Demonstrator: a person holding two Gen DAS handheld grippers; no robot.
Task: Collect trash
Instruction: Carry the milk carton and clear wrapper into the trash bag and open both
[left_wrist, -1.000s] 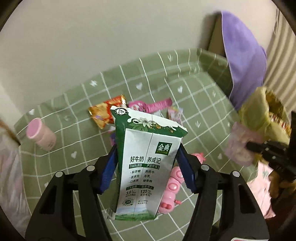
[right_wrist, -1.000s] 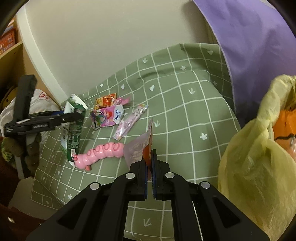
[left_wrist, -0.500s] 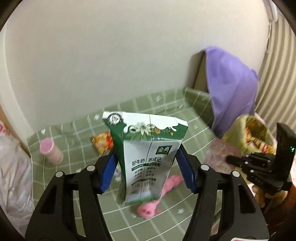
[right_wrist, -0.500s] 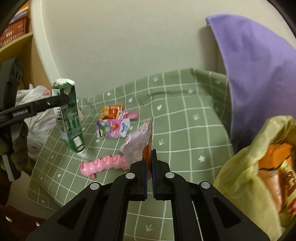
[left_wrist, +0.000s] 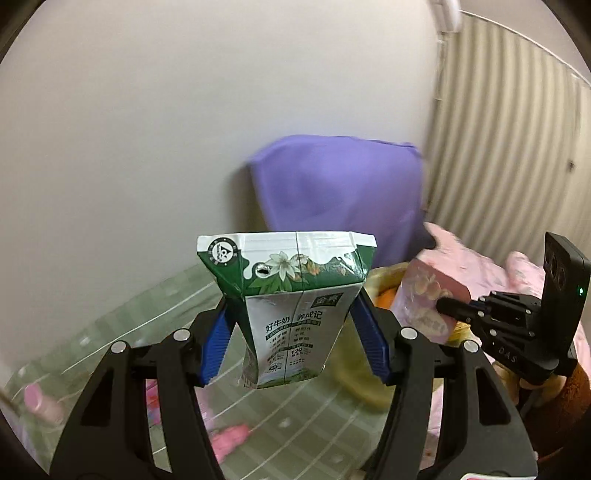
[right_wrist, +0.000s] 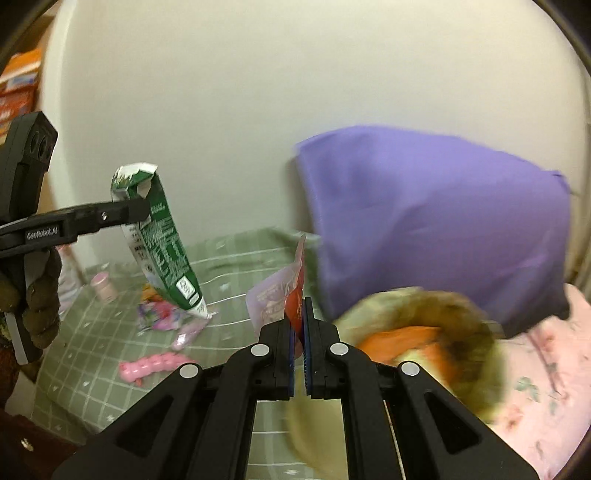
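My left gripper (left_wrist: 293, 325) is shut on a green and white milk carton (left_wrist: 291, 310) and holds it upright in the air above the green checked cloth (left_wrist: 140, 314). The carton also shows in the right wrist view (right_wrist: 162, 243). My right gripper (right_wrist: 298, 332) is shut on a pink and red snack wrapper (right_wrist: 284, 295), which also shows in the left wrist view (left_wrist: 424, 295). An open yellow trash bag (right_wrist: 424, 332) with orange trash inside lies just right of the right gripper.
A purple cloth (right_wrist: 436, 218) hangs at the wall behind the bag. Pink wrappers (right_wrist: 166, 314), a pink caterpillar toy (right_wrist: 151, 365) and a pink cup (right_wrist: 104, 286) lie on the checked cloth. A pink floral sheet (right_wrist: 535, 387) is at the right.
Both grippers have lifted and swung right with their loads. The carton is higher above the cloth and the wrapper is closer to the yellow bag.
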